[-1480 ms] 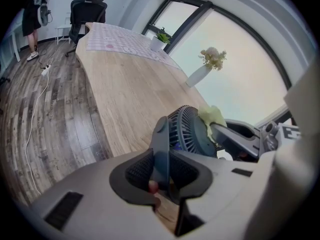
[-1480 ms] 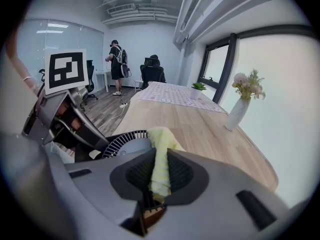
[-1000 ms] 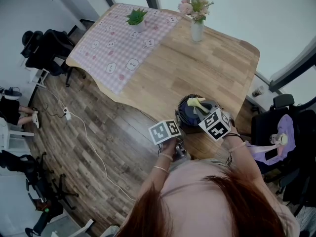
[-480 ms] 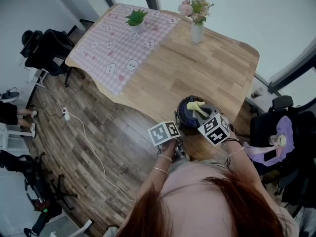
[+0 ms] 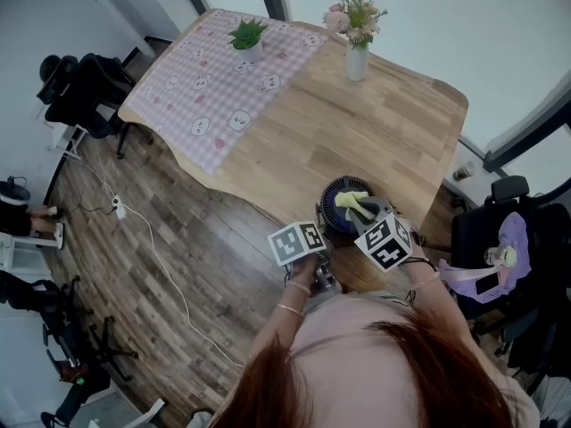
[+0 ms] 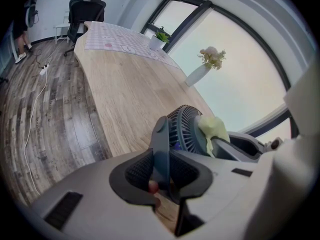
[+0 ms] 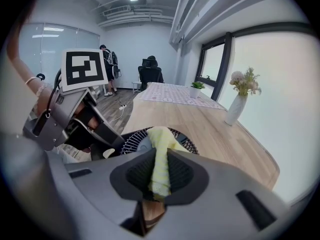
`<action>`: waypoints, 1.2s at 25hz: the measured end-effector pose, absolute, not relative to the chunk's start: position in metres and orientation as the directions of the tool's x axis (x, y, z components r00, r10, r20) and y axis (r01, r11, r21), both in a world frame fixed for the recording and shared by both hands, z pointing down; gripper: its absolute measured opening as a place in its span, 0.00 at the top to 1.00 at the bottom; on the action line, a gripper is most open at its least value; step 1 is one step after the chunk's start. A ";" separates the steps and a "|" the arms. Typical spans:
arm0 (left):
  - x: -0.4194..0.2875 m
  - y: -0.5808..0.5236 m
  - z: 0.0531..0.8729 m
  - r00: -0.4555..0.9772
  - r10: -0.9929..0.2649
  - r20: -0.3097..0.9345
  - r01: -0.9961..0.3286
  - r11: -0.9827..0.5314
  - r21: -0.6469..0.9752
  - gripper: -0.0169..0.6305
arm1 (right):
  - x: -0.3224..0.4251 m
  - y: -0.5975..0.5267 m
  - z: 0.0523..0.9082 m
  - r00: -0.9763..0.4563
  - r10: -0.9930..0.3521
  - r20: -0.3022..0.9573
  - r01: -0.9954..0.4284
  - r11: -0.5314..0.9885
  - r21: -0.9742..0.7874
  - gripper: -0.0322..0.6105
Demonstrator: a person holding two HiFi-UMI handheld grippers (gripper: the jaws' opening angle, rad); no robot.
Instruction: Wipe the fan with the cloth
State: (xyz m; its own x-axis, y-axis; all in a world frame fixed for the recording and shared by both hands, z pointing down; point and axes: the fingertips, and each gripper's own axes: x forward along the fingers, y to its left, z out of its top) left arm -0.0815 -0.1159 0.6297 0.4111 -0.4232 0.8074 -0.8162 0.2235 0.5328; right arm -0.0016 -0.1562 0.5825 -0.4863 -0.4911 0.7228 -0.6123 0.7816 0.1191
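Our left gripper (image 6: 161,171) is clenched on a dark upright part of the fan (image 6: 186,129), bracing it at the near edge of the table (image 5: 393,123). Our right gripper (image 7: 160,176) pinches the yellow cloth (image 7: 161,146), whose free end lies on the grille. We judge light sweeps across the grille best, the left grip firm so the fan cannot tip. The vase (image 5: 357,59) stands well beyond.

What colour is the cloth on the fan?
Pale yellow. The cloth shows best in the right gripper view.
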 end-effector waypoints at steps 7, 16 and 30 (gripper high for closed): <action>-0.082 -0.116 0.631 0.412 -0.422 0.808 -0.818 0.219 0.532 0.85 | -0.009 -0.151 0.584 -0.496 -0.485 0.720 -0.605 0.788 0.113 0.87; -0.080 -0.116 0.631 0.422 -0.418 0.805 -0.816 0.211 0.537 0.85 | -0.017 -0.146 0.585 -0.509 -0.465 0.724 -0.579 0.807 0.111 0.87; -0.081 -0.115 0.631 0.426 -0.411 0.806 -0.822 0.196 0.535 0.85 | -0.029 -0.143 0.584 -0.516 -0.440 0.735 -0.543 0.832 0.118 0.87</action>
